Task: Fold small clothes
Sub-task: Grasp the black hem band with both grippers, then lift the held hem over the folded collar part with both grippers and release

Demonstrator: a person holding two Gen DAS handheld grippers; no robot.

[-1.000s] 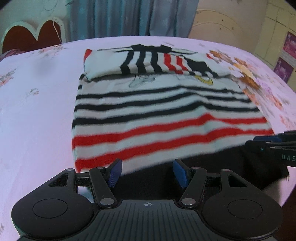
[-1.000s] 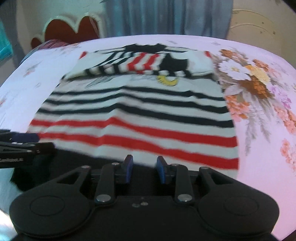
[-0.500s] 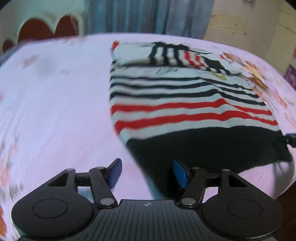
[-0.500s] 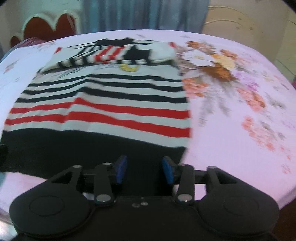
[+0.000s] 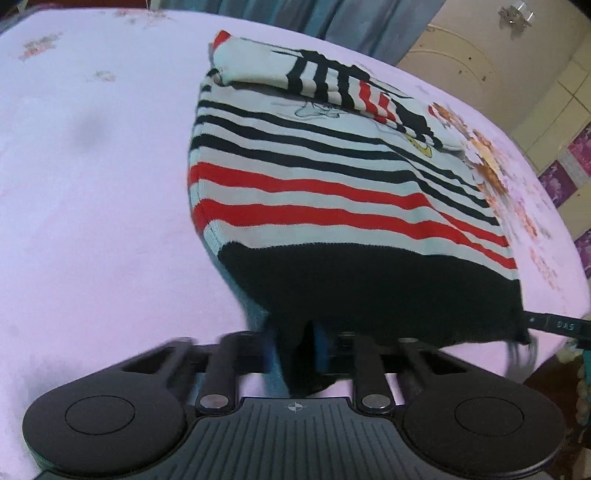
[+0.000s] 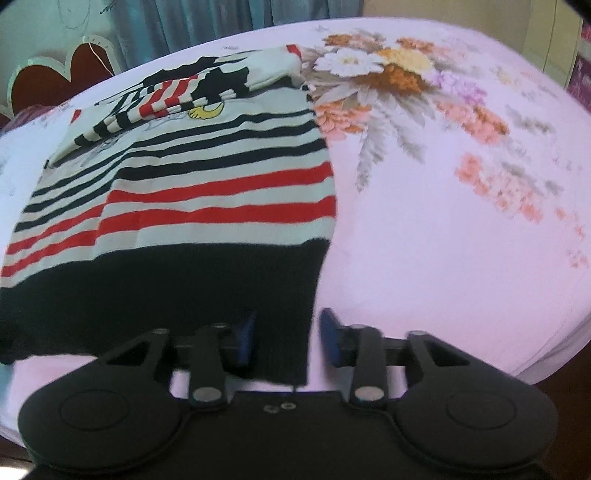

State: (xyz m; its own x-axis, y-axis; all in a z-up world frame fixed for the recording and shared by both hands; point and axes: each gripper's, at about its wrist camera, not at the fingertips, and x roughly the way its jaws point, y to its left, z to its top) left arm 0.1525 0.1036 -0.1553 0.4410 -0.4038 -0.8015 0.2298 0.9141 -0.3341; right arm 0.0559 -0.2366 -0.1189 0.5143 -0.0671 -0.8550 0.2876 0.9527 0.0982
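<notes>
A white sweater with black and red stripes and a broad black hem lies flat on the pink bed sheet, its sleeves folded across the chest. My left gripper is shut on the hem's near left corner, and the cloth bunches up between the blue pads. At the hem's right corner a finger of my right gripper shows. In the right wrist view the sweater drapes its right hem corner between the jaws of my right gripper. Those jaws are closing, with a gap still beside the right pad.
A large flower print covers the sheet right of the sweater. The bed's near edge drops away just below both grippers. A red scalloped headboard and blue curtains stand at the far side.
Both grippers slid apart from the hem's middle to its two corners. The left one went from open to shut on the left corner. The right jaws widened, then narrowed around the right corner.
</notes>
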